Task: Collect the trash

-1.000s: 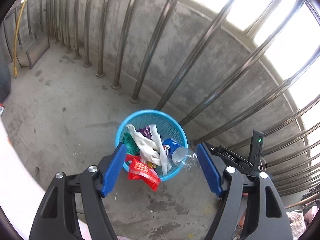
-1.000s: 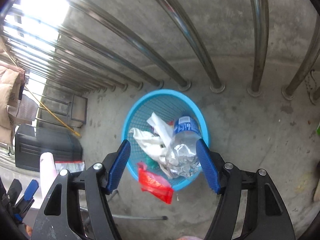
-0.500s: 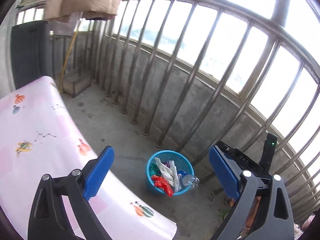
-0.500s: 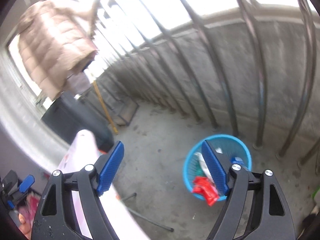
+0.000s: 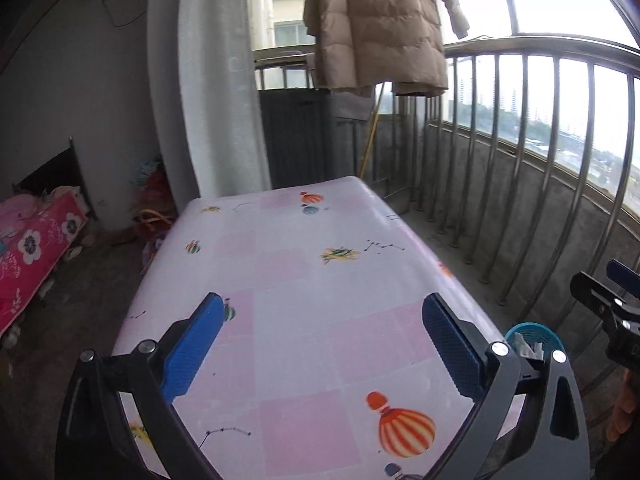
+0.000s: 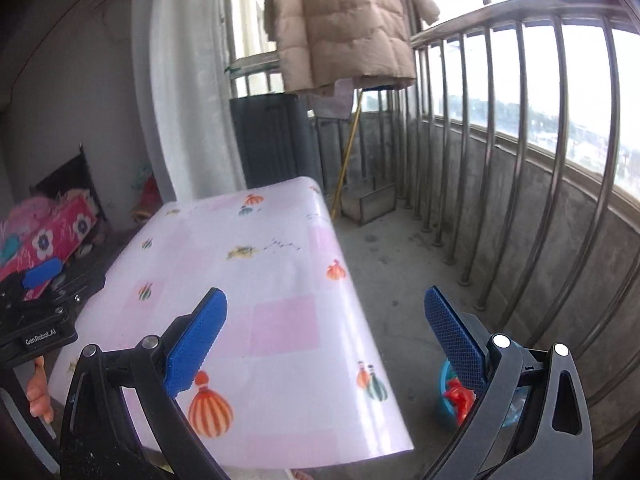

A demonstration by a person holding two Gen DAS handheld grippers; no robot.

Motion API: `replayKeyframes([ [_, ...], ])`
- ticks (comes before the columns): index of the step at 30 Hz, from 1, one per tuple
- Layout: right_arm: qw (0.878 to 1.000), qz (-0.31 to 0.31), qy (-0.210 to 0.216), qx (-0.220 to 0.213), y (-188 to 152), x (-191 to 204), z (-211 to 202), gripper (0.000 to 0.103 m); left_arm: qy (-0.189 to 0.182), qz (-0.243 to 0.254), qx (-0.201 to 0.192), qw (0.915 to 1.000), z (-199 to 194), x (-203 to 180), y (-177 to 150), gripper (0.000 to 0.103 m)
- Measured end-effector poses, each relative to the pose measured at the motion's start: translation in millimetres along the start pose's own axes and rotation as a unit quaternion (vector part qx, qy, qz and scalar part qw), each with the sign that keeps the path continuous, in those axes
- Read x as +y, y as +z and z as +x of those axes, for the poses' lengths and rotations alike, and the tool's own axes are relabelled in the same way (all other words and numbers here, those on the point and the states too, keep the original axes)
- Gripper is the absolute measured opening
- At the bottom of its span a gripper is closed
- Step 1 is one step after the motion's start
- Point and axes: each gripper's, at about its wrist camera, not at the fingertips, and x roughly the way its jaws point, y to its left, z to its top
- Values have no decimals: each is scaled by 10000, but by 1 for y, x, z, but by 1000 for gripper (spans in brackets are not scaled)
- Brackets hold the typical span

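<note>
On a railed concrete balcony: one worktop [image 5: 304, 320] covered in a pink balloon-print sheet, no loose litter seen on its visible surface in either view.

Left tool [image 5: 322, 346]: held above the near end of the worktop, blue pads spread wide, nothing between them.

Right tool [image 6: 326, 338]: held over the worktop's railing-side edge, likewise spread wide and holding nothing.

Trash basket [image 5: 554, 336]: blue mesh, on the floor between the worktop and the railing [image 5: 556, 168]. It is largely hidden behind the right finger in each wrist view. White scraps are seen inside from the left; a red wrapper [image 6: 458, 398] is seen at its rim from the right, whether hanging over or inside cannot be told.

Other items: a tan padded coat [image 5: 376, 24] hung overhead, a dark cabinet [image 5: 296, 136] beyond the worktop.

Status, judged: collection appears complete or nearly so.

Risks, judged: the wrapper could slip to the floor if the basket is nudged. The light basket could be tipped by a low tool pass, being mostly screened from both cameras.
</note>
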Motion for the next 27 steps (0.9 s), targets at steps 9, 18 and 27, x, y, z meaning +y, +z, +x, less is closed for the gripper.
replayKeyframes([
  [9,9861,-123,-89,1657,-57,44,25,95,325,-1095,1732,9782,11,19,-76,97],
  [18,9813,-213,-912,1682,-72,27,21,95,488,-781,2007,9753,25,5,-81,97],
  [27,9787,-149,-1107,1721,-79,21,23,95,495,-547,1999,9770,27,-4,-76,97],
])
